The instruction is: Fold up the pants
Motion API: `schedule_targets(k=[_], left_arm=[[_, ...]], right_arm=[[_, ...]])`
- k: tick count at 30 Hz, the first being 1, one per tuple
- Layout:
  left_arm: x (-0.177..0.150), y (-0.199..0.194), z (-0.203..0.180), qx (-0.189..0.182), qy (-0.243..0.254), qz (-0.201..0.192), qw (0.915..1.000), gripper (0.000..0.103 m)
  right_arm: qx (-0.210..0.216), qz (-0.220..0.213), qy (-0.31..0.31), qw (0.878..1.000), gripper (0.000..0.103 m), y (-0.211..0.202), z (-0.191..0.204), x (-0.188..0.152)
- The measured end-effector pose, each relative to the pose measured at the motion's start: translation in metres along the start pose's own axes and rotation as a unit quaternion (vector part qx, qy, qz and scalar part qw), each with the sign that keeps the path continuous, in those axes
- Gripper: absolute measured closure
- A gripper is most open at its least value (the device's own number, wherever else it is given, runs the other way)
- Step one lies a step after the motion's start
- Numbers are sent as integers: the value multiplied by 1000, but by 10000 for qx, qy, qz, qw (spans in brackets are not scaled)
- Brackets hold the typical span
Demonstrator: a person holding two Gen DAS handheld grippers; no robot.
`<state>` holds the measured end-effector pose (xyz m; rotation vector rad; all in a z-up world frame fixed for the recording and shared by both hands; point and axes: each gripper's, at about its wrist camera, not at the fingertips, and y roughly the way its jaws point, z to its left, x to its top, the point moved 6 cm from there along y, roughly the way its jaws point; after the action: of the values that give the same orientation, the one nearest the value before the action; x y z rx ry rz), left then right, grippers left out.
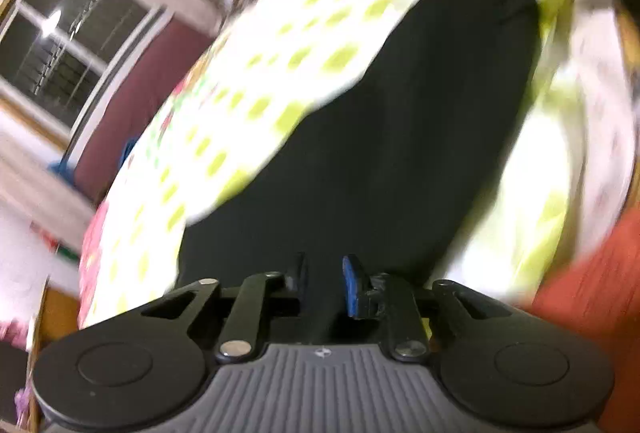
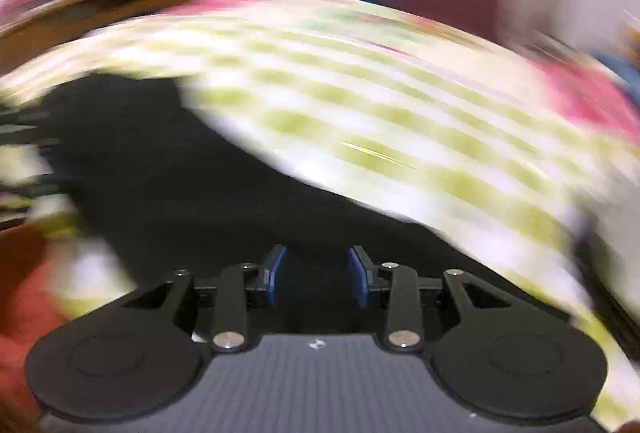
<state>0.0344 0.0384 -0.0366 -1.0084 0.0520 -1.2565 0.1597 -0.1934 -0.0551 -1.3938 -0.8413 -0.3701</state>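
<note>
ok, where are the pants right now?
The black pants lie spread on the green-dotted bedsheet, running up the middle of the left wrist view; in the right wrist view they fill the lower left.

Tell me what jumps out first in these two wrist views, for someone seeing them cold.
The dark pants run as a long dark band up the middle of the left wrist view, on a white bedspread with yellow-green spots. A dark window sits at far left. The right wrist view is heavily blurred; the right gripper hangs over the dark cloth, jaws apart.
</note>
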Motion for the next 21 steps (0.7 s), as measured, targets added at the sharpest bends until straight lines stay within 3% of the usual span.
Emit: schedule_targets(k=[3,5,10,14,17,21], left_arm=[[44,12,-23,-241,194,-493,9983,65],[74,19,-42,-406,443,-806,9949,63],[126,44,-72,-744,844,-1195,9864,59],[162,59,-78,-950,579,-1291,9854,58],[180,71,-92,-1060,664,-1364,9827,58],[189,74,-108,-1257,737,-1406,9793,54]], right_arm=[[-700,62,909,9934,67,-6,-81,-14],[-856,-38,1153,9896,65,-10,-111,-18],[-455,138,830,9954,57,19,-124,-13],[-123,368,546,9978,57,37,-114,-29],[-48,388,347,9986,57,45,-121,-33],[270,565,522,9967,55,51,-137,-41]])
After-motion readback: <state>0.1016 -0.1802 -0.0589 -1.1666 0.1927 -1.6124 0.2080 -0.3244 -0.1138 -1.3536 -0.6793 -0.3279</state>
